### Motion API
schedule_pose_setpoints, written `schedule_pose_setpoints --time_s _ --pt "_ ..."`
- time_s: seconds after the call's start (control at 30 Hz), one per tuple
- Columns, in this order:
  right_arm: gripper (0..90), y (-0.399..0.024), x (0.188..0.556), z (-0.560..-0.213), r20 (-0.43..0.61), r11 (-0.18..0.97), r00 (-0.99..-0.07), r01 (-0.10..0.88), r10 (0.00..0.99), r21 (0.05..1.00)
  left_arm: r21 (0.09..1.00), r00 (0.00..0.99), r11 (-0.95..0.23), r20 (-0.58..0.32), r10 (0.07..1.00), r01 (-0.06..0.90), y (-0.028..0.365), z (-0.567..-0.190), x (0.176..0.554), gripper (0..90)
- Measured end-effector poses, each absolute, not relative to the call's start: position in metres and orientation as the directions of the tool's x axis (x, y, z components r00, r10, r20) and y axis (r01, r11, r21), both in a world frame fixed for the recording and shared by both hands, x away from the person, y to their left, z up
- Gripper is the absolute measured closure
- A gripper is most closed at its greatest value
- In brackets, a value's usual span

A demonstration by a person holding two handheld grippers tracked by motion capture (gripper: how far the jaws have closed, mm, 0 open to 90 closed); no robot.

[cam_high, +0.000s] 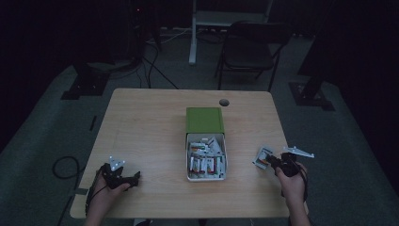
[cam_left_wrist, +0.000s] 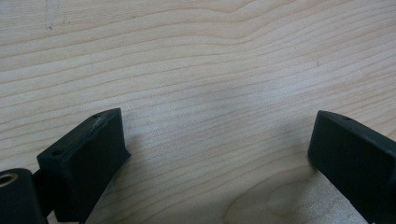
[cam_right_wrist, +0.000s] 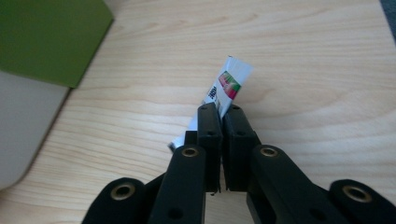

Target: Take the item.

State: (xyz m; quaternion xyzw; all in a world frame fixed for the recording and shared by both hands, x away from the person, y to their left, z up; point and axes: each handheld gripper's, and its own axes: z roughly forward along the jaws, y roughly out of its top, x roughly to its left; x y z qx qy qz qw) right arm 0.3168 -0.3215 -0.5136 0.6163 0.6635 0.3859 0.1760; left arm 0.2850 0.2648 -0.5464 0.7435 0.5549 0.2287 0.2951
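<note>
I am holding a small white sachet [cam_right_wrist: 227, 88] in the right gripper [cam_right_wrist: 222, 114], jaws pinched tight on its lower half so the printed end sticks up past the tips. In the high view the sachet [cam_high: 263, 157] is sitting just right of the box [cam_high: 225, 162], low over the table [cam_high: 141, 127], and I cannot tell whether its far end is touching the wood. I am judging that it is being taken out of the box and carried off to the right, or set down there; the grip on one end is leaving the rest free to lay flat

The box is standing near the table's middle, a shallow white tray with its green lid [cam_high: 204, 120] slid back off the far end, which is why the near part is lying open. Inside, more sachets [cam_high: 203, 162] of the same kind are lying loose, some flat in a row, some tipped at angles toward the lid end. I cannot count them

The left gripper [cam_high: 134, 178] is resting well left of the box, near the table's front edge, and I am keeping it out of the way there. In the left gripper view its jaws are standing wide apart with bare wood between them, holding nothing

The right hand [cam_high: 292, 181] is coming in from the front edge, right of the box
</note>
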Motion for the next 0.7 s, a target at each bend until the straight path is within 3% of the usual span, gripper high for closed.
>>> schedule_pose_setpoints --time_s 0.47,0.63,0.7 --pt "78.8 -0.333 0.319 -0.531 0.220 -0.057 -0.140 0.709 0.965 0.703 0.692 0.280 -0.210 0.013 0.960 0.690 0.265 -0.546 0.285 4.8" --pt "66.8 -0.334 0.320 -0.535 0.210 -0.049 -0.138 0.715 0.968 0.697 0.692 0.280 -0.210 0.013 0.960 0.690 0.265 -0.546 0.285 4.8" --pt "66.8 -0.334 0.320 -0.536 0.209 -0.048 -0.139 0.713 0.968 0.699 0.692 0.280 -0.210 0.013 0.960 0.690 0.265 -0.546 0.285 4.8"
